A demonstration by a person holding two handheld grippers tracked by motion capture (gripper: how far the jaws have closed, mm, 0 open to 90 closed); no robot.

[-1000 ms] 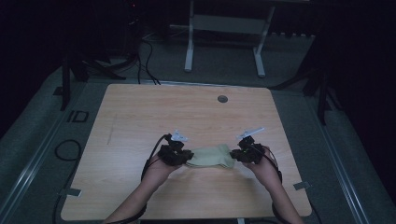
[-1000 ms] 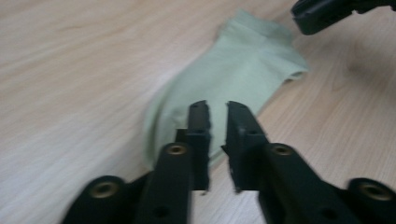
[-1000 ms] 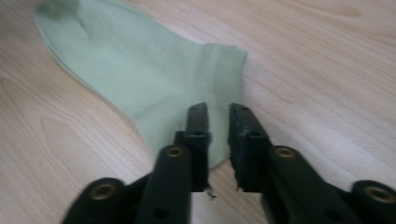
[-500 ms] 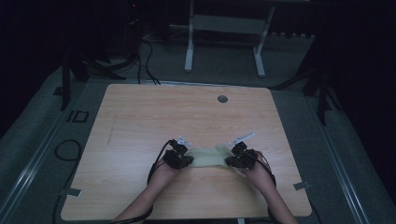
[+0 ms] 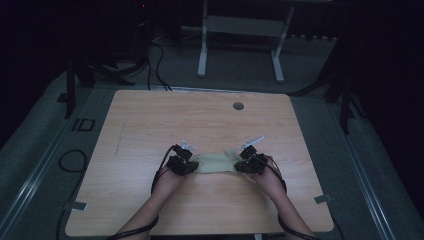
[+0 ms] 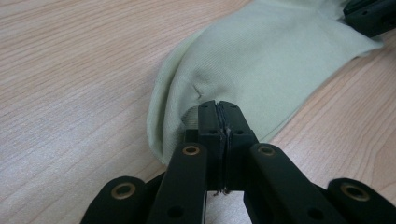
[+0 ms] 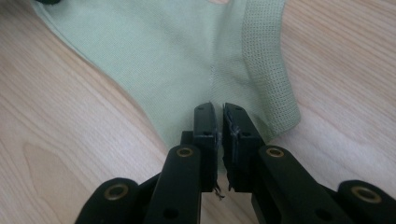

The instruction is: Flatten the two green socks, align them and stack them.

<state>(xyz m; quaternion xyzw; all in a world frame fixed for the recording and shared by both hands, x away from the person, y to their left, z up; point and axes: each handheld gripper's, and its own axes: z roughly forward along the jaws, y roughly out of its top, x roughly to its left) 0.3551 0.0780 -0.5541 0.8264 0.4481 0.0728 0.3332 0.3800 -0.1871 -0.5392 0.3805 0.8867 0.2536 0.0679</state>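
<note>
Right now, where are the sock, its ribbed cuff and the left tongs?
sock (image 5: 215, 162), high view, middle of the pale green fabric.
ribbed cuff (image 7: 268, 70), right gripper view, on the textured band.
left tongs (image 6: 218, 109), left gripper view, tips pinching the sock's edge.

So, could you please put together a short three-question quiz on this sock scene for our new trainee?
1. True or false: the pale green sock hangs in the air well above the wooden table.
2. Which end of the sock does the right gripper pinch? A) the rounded toe end B) the ribbed cuff end C) the middle
3. Fill in: the left gripper has its jaws ____ on the sock's edge.

Key
1. False: it lies stretched on the table between the two grippers.
2. B: the ribbed cuff band runs just beside its jaws.
3. Shut: the fabric is pinched between them at the rounded end.
</note>
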